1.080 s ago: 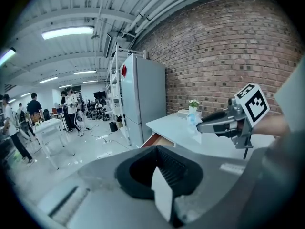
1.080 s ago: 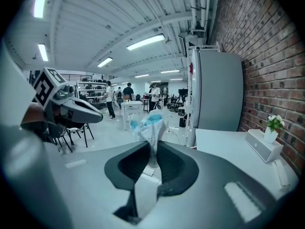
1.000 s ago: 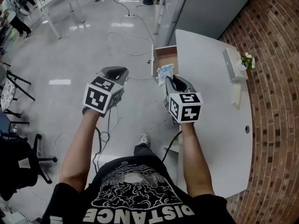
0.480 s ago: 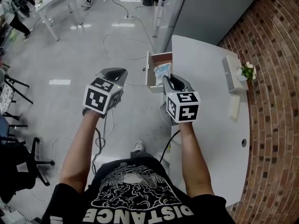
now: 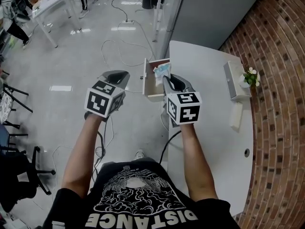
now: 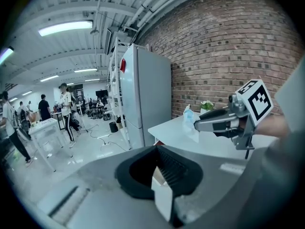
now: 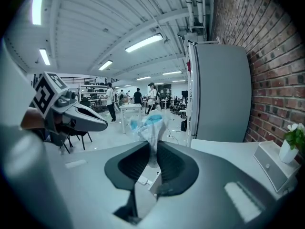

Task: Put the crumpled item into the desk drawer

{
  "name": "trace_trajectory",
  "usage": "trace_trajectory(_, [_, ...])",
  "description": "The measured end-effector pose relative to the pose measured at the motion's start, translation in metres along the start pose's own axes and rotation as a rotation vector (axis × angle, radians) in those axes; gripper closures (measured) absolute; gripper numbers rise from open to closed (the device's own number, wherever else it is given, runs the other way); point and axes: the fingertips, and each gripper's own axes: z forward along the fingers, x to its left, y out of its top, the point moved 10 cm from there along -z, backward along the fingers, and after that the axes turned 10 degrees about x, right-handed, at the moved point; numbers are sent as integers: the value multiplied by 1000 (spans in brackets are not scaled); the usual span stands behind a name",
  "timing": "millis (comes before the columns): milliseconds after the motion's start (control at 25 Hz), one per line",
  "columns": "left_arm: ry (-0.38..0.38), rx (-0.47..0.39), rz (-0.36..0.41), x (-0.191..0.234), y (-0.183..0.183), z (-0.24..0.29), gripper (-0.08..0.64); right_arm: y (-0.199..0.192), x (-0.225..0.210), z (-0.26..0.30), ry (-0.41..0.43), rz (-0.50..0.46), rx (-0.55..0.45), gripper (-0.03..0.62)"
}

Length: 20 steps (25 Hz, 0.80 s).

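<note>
A crumpled white and blue item (image 5: pixel 161 70) hangs from my right gripper (image 5: pixel 165 78), which is shut on it. In the right gripper view the pads (image 7: pixel 159 159) pinch its lower end and the crumpled item (image 7: pixel 148 125) bunches up above the right gripper (image 7: pixel 152 149). It hangs over the open wooden drawer (image 5: pixel 147 82) that sticks out of the left side of the white desk (image 5: pixel 209 99). My left gripper (image 5: pixel 120 74) hovers left of the drawer over the floor, shut and holding nothing. The left gripper (image 6: pixel 157 149) view shows the item (image 6: pixel 189 116) at its right.
On the desk's far right stand a white box (image 5: pixel 236 80), a small potted plant (image 5: pixel 250 76) and a white block (image 5: pixel 236 116). A brick wall (image 5: pixel 281 109) runs along the right and a grey cabinet (image 5: pixel 214 8) stands behind the desk. Cables (image 5: pixel 119 46) lie on the floor.
Both grippers have moved forward together. The drawer and desk lie closer in the head view, and the crumpled item now hangs over the drawer's opening. The right grip is unchanged.
</note>
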Motion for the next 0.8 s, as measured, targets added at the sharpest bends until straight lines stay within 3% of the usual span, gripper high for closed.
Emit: trace_trajectory(800, [23,-15,-52,7,-8,17,558,-10,-4,23,14,-23,17,538])
